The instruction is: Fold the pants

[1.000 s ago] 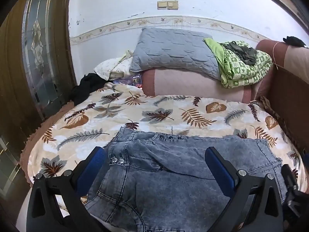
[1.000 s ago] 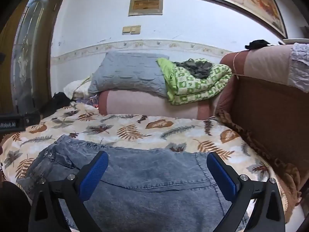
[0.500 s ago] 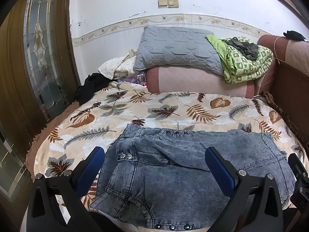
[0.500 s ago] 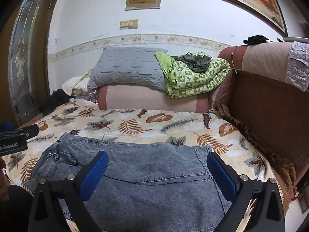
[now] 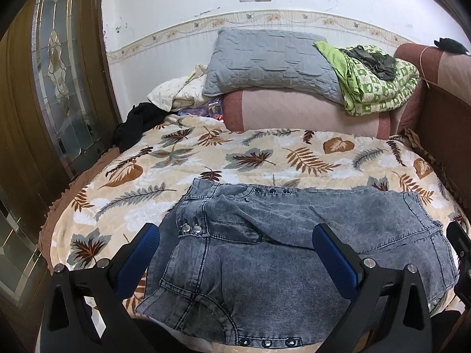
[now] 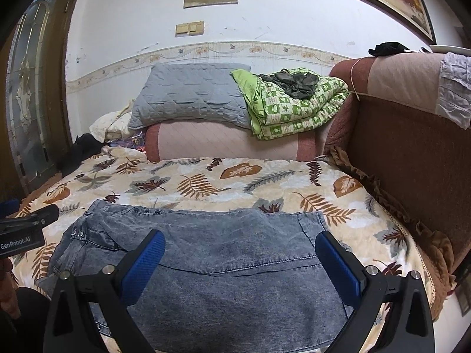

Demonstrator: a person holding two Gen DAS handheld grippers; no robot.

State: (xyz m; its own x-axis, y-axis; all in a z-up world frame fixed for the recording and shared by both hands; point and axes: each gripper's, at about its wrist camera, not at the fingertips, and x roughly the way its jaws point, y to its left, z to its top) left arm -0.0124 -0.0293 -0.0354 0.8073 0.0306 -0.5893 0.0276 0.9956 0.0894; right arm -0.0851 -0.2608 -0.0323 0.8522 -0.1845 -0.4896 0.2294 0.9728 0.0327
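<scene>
Fingers [image 5: 141, 253] spread above mottled denim pants [image 5: 294, 250].

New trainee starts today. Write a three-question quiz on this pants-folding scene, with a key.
1. True or false: the left claw is shut on the jeans.
2. What lies on the grey pillow at its right end? A) a green patterned blanket B) a red towel C) a book
3. Fill in: the jeans lie on a bedspread printed with ____.

Key:
1. False; both the left claw and the right claw stand open, holding nothing.
2. A, the green blanket.
3. Leaves.
</scene>
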